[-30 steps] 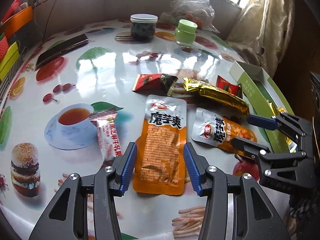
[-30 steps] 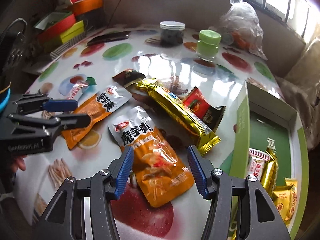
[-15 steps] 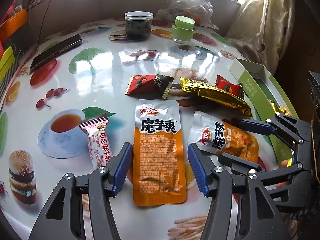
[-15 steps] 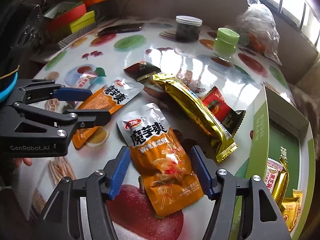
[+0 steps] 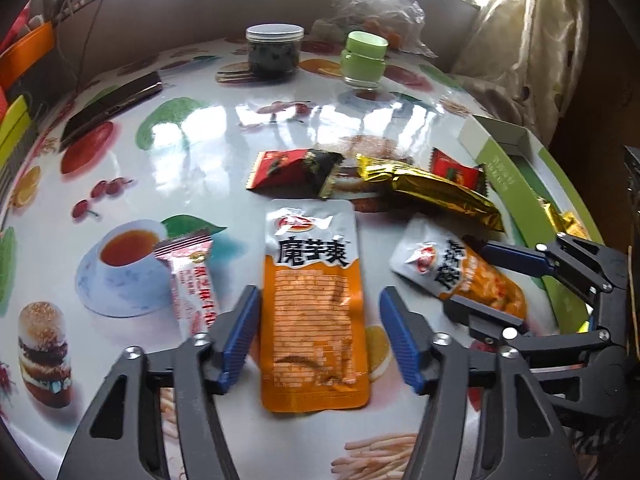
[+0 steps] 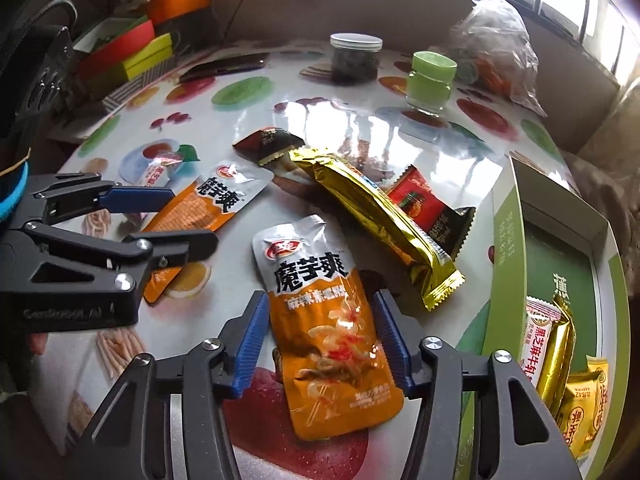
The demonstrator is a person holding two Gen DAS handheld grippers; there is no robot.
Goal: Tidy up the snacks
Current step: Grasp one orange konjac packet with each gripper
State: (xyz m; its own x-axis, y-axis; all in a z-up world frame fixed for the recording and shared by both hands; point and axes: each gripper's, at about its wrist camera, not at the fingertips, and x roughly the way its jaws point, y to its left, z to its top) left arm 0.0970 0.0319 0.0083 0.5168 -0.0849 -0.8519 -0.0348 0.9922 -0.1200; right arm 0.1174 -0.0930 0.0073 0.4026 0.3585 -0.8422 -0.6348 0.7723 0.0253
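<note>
Left gripper straddling orange konjac pouch lying flat on tabletop, fingers closing in, not pinching yet. Right gripper doing same over second pouch, fingers closing, nearly touching.

A: Lighting, both wrist views: daylight from the barred windows along the far top edge; panes blown out white at the upper right.

B: Glare?

A: Broad white reflections on the glossy fruit-printed tabletop, mid-field, and again there in the right view. Bright glints on the crinkled gold foil snack bar and the silver-topped orange pouch.

B: Shadows?

A: Soft, short, lying under the packets on the near side. The corners sink into dark vignette.

B: Sharpness?

A: Heavy fisheye bowing; the table rim curves strongly. The centre is fairly crisp, though print on the long orange pouch smears slightly. The clear crumpled plastic bag at the far edge is soft.
</note>
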